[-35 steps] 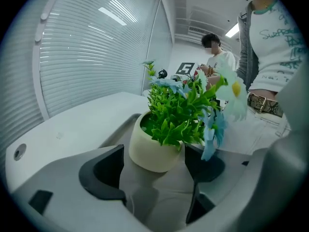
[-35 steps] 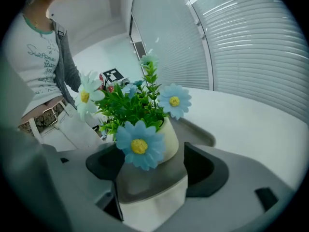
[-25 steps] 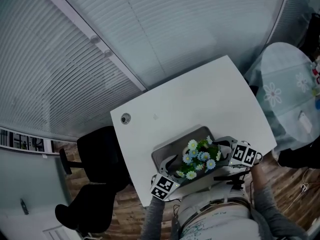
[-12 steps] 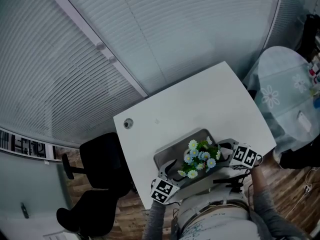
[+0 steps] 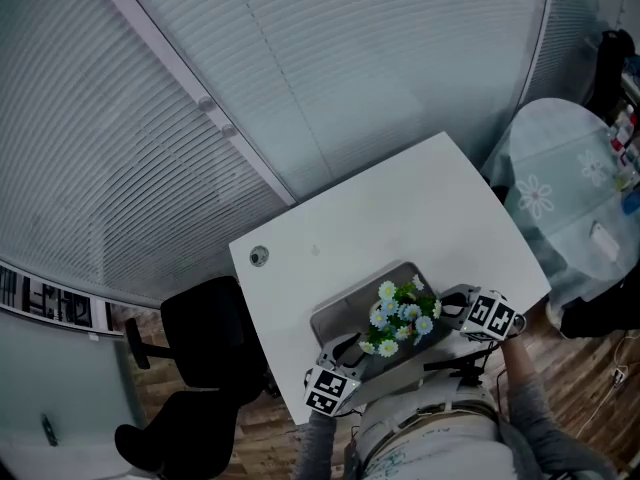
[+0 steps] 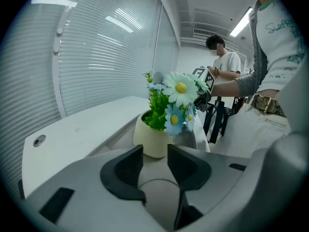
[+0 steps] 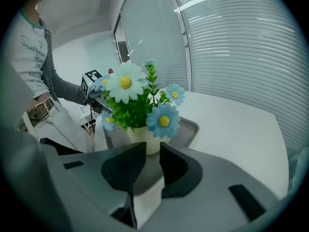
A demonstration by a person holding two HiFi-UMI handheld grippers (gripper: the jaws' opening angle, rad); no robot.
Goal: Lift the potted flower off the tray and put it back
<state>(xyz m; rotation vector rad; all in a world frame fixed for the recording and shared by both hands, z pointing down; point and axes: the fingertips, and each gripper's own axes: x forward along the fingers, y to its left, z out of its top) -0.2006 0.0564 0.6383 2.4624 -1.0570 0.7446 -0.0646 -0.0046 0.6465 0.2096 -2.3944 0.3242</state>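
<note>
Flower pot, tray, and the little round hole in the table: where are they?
flower pot (image 6: 152, 140), left gripper view, on its cream front wall.
tray (image 5: 350, 303), head view, on a bare grey part of its floor.
table hole (image 5: 259, 256), head view, on its round middle.

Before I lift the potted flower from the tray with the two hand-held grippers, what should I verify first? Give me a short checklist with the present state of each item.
1. The potted flower stands upright on the tray: ok.
2. The left hand-held gripper is empty, jaws apart: ok.
3. The right hand-held gripper is empty, jaws apart: ok.
4. Both point at the pot from opposite sides: ok.
5. Jaw gaps wide enough for the pot: not ok, it looks wider than either gap.
6. Jaw tips touching the pot: cannot tell.
</note>
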